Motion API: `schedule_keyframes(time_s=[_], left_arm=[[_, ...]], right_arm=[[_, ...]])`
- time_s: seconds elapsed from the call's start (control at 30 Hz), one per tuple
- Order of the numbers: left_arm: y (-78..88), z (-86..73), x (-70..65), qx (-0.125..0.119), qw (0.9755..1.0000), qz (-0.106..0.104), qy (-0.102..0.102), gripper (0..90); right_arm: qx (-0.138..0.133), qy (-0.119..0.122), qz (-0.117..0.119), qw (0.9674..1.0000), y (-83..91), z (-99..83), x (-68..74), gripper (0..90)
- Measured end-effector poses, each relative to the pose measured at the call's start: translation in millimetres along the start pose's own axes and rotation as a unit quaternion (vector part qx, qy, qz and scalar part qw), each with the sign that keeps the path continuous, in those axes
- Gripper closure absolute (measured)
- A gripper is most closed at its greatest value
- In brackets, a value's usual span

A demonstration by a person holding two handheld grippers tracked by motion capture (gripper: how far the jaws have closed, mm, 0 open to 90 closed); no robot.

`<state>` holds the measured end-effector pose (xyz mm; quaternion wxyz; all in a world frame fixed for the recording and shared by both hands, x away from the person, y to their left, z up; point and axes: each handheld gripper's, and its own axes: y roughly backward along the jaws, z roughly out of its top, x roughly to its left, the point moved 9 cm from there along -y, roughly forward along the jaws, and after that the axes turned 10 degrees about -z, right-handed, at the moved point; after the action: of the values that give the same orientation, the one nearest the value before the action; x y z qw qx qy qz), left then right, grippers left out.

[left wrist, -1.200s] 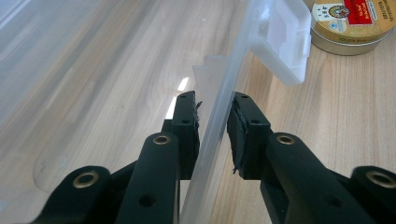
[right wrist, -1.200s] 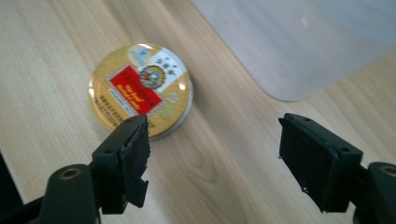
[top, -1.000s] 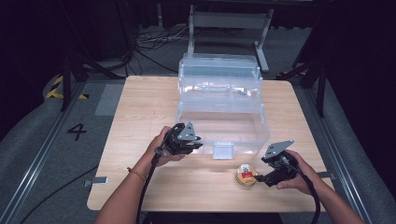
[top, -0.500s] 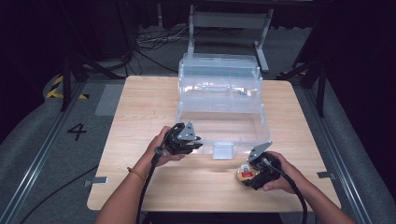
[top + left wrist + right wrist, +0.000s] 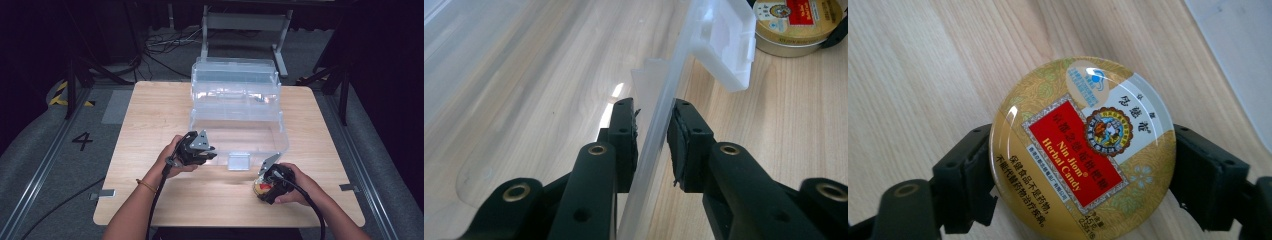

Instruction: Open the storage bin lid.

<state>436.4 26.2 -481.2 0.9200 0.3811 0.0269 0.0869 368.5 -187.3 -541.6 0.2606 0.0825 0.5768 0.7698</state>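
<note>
At lower right of the high view, the right gripper [image 5: 263, 187] straddles the candy tin [image 5: 1083, 147] on the table [image 5: 150, 115], whether pinching it is unclear; the left gripper [image 5: 651, 130] pinches the clear bin's [image 5: 235, 107] front wall at centre.

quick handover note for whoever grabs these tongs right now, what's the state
Left tongs: shut on the front wall of the clear bin, holding it steady.
Right tongs: jaws either side of the candy tin; grip not clear.
Tin lies on the table in front of the bin, outside it.
Done: bin held, tin reached.
Left, probably: close, lift, place the tin in the bin.
</note>
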Motion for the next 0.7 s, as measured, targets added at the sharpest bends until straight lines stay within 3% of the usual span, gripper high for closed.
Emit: schedule_keyframes(time_s=[0.2,0.5,0.7], left_arm=[[0.7,0.1,0.5,0.008,0.9999,-0.001,-0.01,74.8],[6.2,4.2,-0.6,0.007,0.9997,0.008,-0.02,71.7],[14.8,14.1,-1.4,-0.014,0.9994,0.023,-0.019,64.1]], right_arm=[[-0.006,0.009,-0.021,0.9997,4.7,-1.6,-6.7,20.4],[-0.017,-0.005,-0.015,0.9997,15.4,-10.1,-13.9,20.4],[-0.019,-0.013,-0.021,0.9995,21.8,-20.3,-22.8,20.4]])
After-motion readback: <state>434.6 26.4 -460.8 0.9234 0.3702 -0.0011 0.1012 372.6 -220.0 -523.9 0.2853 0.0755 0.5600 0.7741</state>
